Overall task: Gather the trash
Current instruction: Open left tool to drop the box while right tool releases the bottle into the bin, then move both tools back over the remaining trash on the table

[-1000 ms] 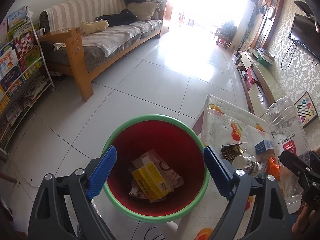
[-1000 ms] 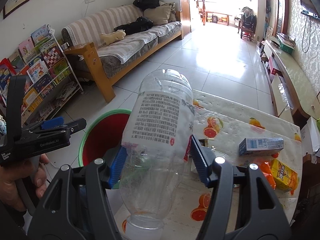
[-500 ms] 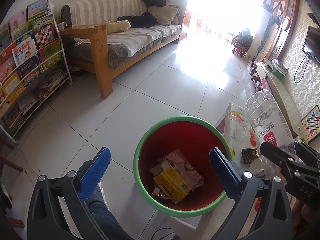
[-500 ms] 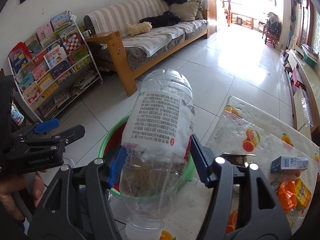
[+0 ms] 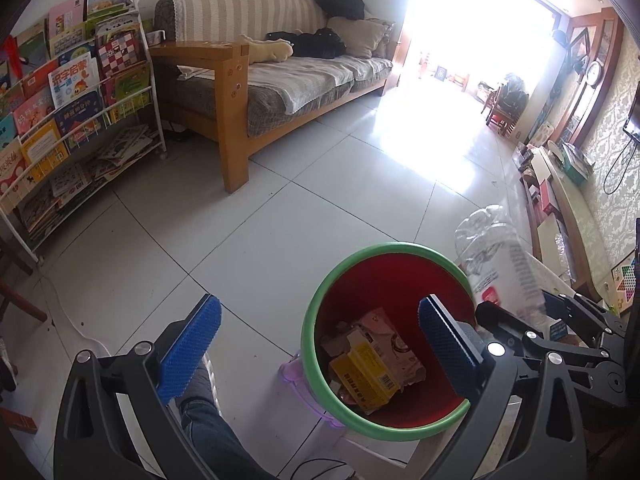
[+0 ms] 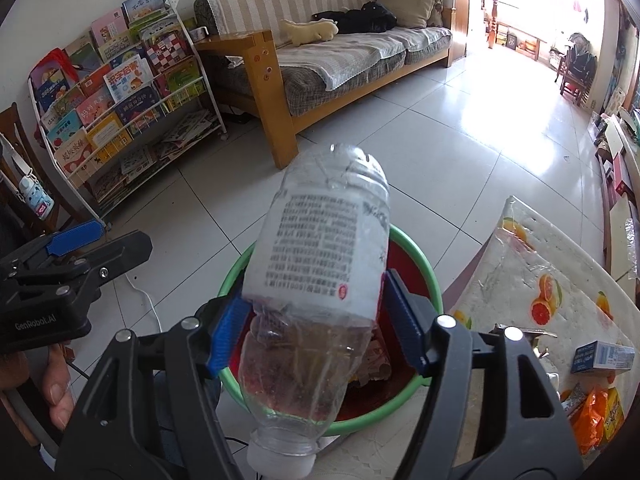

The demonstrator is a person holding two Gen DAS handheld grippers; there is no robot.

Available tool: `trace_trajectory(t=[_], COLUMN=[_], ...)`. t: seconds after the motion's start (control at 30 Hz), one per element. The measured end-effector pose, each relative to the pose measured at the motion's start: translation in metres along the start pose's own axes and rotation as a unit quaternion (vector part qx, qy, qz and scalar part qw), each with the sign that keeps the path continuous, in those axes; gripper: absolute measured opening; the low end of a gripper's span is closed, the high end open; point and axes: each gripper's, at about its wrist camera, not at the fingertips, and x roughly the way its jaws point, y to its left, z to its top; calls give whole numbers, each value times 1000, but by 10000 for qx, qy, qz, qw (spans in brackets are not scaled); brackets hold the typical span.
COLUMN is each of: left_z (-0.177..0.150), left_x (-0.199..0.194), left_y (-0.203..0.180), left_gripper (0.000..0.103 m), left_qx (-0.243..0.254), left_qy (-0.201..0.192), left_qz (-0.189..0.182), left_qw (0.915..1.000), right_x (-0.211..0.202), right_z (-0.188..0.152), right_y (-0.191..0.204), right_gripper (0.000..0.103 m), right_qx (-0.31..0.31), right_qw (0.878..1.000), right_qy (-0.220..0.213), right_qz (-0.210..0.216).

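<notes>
Above the green-rimmed bin (image 6: 424, 264), the right gripper (image 6: 316, 336) clamps the empty plastic bottle (image 6: 320, 280) across its labelled middle, cap toward the camera; light, thin-walled and slick, it likely dents under squeeze, while the left gripper (image 5: 316, 344) hangs spread and empty beside the bin.

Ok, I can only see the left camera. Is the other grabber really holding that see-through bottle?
Observer: Yes. The right gripper is shut on the bottle, with its pads just below the label.
Operator: Does it have a lid?
Observer: Yes, a white cap, at the end nearest the camera.
Operator: Is there more trash to grab?
Observer: Orange packets lie beside a blue box on the table.
</notes>
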Motion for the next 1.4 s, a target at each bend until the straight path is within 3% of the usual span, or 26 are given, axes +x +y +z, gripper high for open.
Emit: trace_trajectory(t=[0.1,0.2,0.47,0.7,1.03,1.4], left_z=[-1,0,2,1,-30,-75], left_x=[-1,-1,-13,-32,-64,-63], left_y=[2,3,-12,-39,-124,-230], left_gripper=[95,95,95,95,95,95], left_qx=[-38,-71,3,183,828,1514], left_qy=[-5,-3,-97,-90,36,373], left_qz=[-5,-8,-130,-450,-1048,-1600], left_qw=[10000,10000,9999,9988,9910,9747], right_x=[0,-3,-23,-69,-147,-223], right_z=[0,0,-3,-13,-80,-158], right_y=[4,6,-1,-20,-96,-190], right_gripper=[89,96,98,98,98,98], right_qx=[-49,-68,24,127,692,1563], right_qw=[10000,9999,9998,9982,9893,9662], right_qy=[-28,-68,-155,-452,-687,-776], right_qz=[-40,-91,-145,-363,-1087,-1898])
